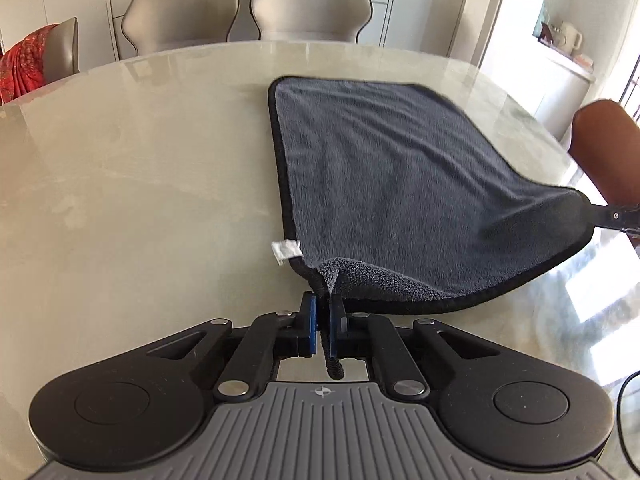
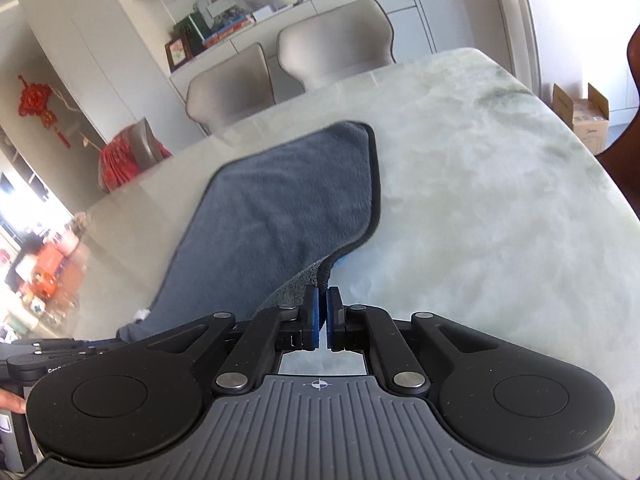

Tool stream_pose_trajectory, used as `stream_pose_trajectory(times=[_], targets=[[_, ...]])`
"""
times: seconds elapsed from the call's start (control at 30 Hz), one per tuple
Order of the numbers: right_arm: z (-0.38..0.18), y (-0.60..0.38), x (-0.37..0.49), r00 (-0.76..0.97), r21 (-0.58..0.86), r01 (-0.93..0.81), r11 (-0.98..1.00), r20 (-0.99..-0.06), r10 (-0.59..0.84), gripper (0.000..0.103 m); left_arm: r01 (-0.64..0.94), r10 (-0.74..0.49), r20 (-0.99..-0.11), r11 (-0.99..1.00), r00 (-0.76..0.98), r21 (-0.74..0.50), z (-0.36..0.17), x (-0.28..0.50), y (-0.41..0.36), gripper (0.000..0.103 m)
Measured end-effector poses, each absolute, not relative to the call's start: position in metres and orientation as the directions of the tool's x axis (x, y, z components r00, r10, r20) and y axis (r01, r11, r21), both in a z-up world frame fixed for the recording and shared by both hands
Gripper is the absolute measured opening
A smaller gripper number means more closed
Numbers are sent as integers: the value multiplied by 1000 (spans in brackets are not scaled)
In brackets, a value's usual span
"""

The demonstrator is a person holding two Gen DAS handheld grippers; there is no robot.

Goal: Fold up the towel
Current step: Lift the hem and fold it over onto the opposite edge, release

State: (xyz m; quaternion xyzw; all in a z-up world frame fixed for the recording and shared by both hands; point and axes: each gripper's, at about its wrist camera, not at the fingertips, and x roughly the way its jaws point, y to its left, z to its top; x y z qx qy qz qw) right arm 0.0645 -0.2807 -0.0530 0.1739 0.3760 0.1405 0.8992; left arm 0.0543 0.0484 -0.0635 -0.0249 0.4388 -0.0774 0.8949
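Observation:
A dark grey towel (image 1: 400,168) with a black hem lies partly on the pale marble table (image 1: 140,184); its near edge is lifted. My left gripper (image 1: 323,300) is shut on the towel's near left corner, beside a white label (image 1: 286,249). The right gripper (image 1: 616,216) shows at the right edge, holding the other near corner. In the right wrist view my right gripper (image 2: 322,296) is shut on that corner of the towel (image 2: 280,208), which stretches away to the far left. The left gripper's body (image 2: 48,356) shows at the lower left.
Two grey chairs (image 1: 248,12) stand behind the table's far edge. A chair with a red cloth (image 1: 28,60) is at the far left. A brown chair back (image 1: 608,148) stands at the right. The table's right edge (image 2: 580,152) curves away, with cardboard boxes (image 2: 584,112) beyond.

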Motion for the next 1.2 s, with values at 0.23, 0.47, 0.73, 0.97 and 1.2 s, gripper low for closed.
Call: stream_pose_trajectory(times=[0.23, 0.47, 0.73, 0.97, 1.2], targets=[[-38, -281, 111, 700, 419, -138, 897, -599, 388, 4, 116, -156, -735, 988, 660, -105, -39, 91, 55, 5], [-34, -282, 182, 702, 437, -120, 892, -598, 387, 4, 125, -112, -691, 992, 714, -31, -22, 153, 51, 5], [-50, -276, 261, 683, 433, -69, 899, -636, 359, 4, 114, -65, -693, 993, 718, 25, -31, 230, 43, 5], [-72, -273, 304, 659, 410, -29, 912, -678, 326, 4, 124, -55, -706, 991, 706, 48, -45, 284, 41, 5], [-83, -273, 325, 673, 400, 26, 916, -685, 280, 27, 115, -36, -736, 992, 676, 58, -64, 315, 42, 11]])
